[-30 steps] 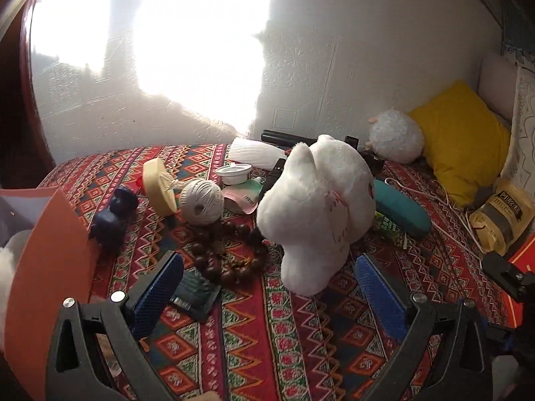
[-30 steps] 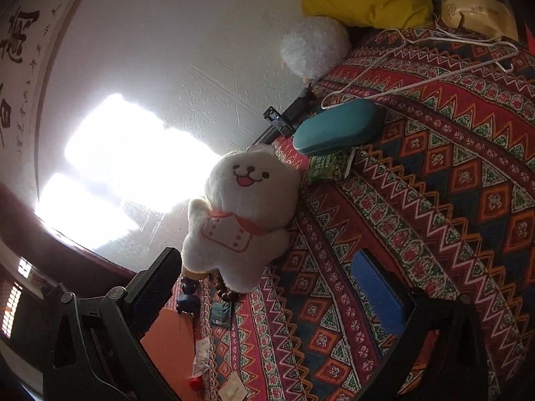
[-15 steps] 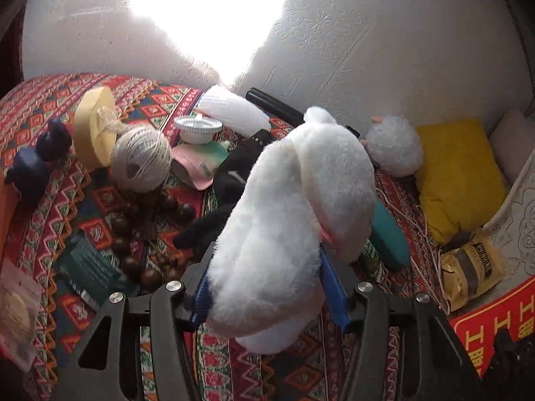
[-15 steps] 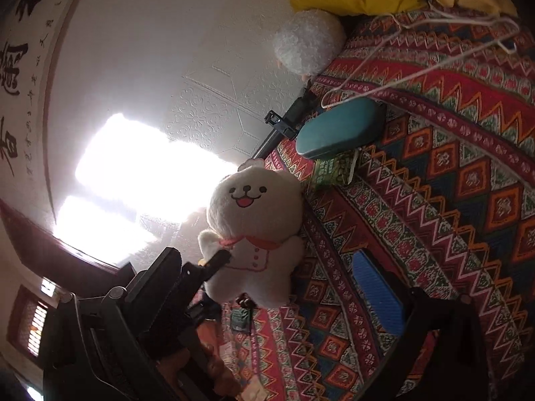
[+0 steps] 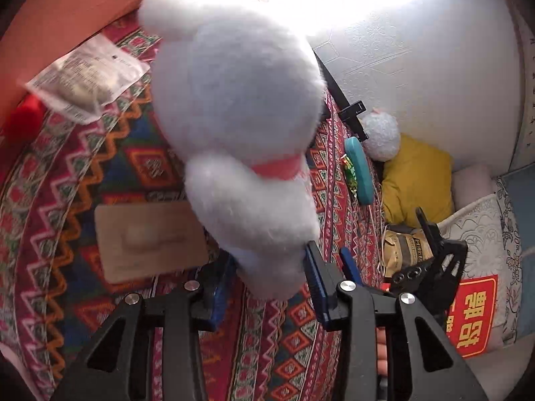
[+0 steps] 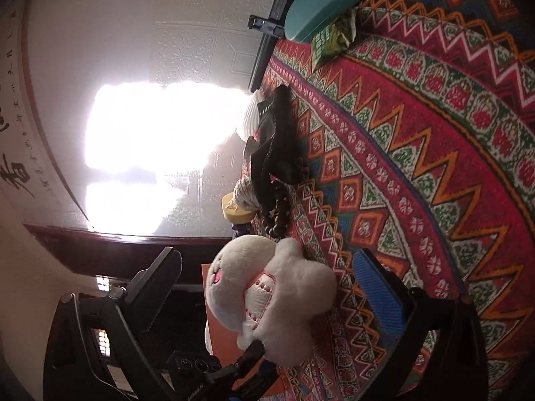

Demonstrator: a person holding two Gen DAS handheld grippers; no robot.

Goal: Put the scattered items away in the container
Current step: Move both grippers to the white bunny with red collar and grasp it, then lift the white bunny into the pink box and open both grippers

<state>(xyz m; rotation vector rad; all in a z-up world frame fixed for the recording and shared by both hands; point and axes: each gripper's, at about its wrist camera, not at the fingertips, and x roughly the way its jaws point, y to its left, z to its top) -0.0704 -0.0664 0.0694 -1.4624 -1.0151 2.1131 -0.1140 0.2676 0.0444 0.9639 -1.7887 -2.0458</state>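
On the patterned bedspread (image 5: 140, 167) the tidy-up looks barely begun: the left gripper (image 5: 267, 267), jaws closing, pinches the white plush toy (image 5: 240, 107) aloft near the orange container (image 5: 67, 6), the right gripper (image 6: 267, 277) hangs spread and empty, and beads (image 6: 277, 214) and twine (image 6: 244, 190) lie beyond the toy.

A white embossed wall (image 5: 418, 67) rises ahead of the grippers, washed by a bright sun patch (image 6: 150, 153). A patterned red cloth (image 6: 418, 167) spreads below them. A calligraphy scroll (image 6: 16, 153) hangs far left.
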